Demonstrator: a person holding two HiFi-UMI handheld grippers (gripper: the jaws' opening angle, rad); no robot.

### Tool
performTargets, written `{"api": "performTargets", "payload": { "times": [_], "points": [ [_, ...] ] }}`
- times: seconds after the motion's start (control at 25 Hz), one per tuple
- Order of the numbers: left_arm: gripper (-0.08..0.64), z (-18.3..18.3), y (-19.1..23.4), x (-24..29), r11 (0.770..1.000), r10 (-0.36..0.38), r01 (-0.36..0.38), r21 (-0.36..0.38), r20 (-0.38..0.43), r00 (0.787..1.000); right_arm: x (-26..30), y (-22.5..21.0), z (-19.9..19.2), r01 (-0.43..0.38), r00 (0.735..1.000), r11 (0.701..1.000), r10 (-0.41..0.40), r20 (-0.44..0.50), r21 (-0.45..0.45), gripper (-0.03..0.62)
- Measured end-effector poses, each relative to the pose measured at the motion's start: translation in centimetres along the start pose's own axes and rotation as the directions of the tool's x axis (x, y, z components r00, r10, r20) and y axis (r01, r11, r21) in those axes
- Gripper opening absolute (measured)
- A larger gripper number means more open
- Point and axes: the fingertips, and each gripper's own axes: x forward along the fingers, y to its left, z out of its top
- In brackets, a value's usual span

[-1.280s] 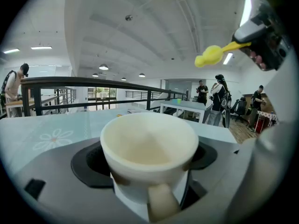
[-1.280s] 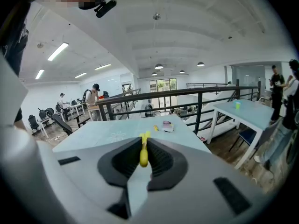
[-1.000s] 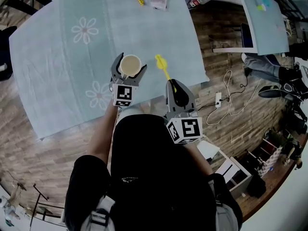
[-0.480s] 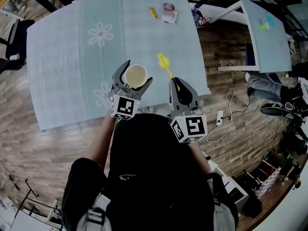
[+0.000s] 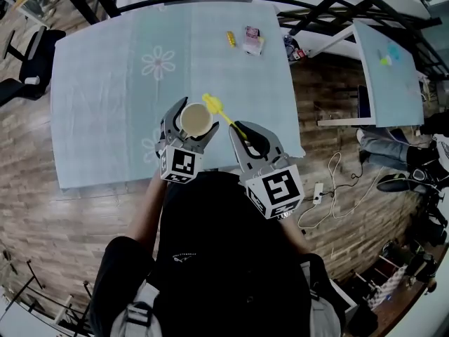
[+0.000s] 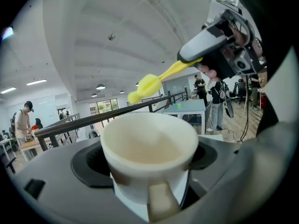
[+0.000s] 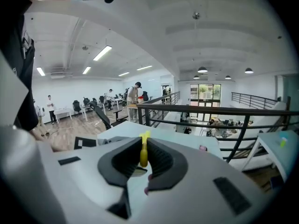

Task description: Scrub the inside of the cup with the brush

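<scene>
Between the jaws of the left gripper (image 5: 192, 121) sits the cup (image 6: 148, 146), a cream mug clamped on both sides of its wall. It is upright, its mouth open to the ceiling and its handle turned back toward that gripper's own camera (the inside looks tinted tan). Just to that gripper's right, the right gripper (image 7: 143, 156) has its jaws pressed onto the thin yellow handle of the brush (image 5: 213, 105), which runs forward and leftward from its fingertips. The brush's rounded yellow head sits at the cup's far right rim. In the head view it overlaps the rim's edge, while the left gripper view shows it hanging above and beyond the rim, not down inside the cup. Both grippers hover over the near edge of a table (image 5: 98, 83) covered in pale blue cloth with flower prints. Well ahead of both grippers, at the table's far edge, lie a small yellow object (image 5: 230, 38) and a pink-and-white packet (image 5: 252, 41). Behind the grippers is the person's black top (image 5: 224, 258).
</scene>
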Motion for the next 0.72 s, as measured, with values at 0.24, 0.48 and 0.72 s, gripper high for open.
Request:
{"api": "performTargets", "payload": {
  "times": [0.24, 0.48, 0.72],
  "points": [
    [0.430, 0.4, 0.4, 0.7, 0.998, 0.023, -0.021, 0.051, -0.028, 0.999, 0.0, 2.4, -0.3, -0.072, 0.992, 0.990, 0.059, -0.114, -0.119, 0.038],
    [0.430, 1.2, -1.7, 0.4, 0.995, -0.026, 0.028, 0.094, -0.018, 0.999, 1.5, 3.7, -3.6, -0.070, 0.963, 0.986, 0.028, -0.269, -0.151, 0.038],
    [0.430, 2.1, -5.6, 0.2, 0.967, -0.126, 0.127, 0.220, -0.019, 0.992, 1.6, 3.1, -5.0, -0.034, 0.948, 0.994, -0.002, -0.317, -0.106, 0.038]
  ]
}}
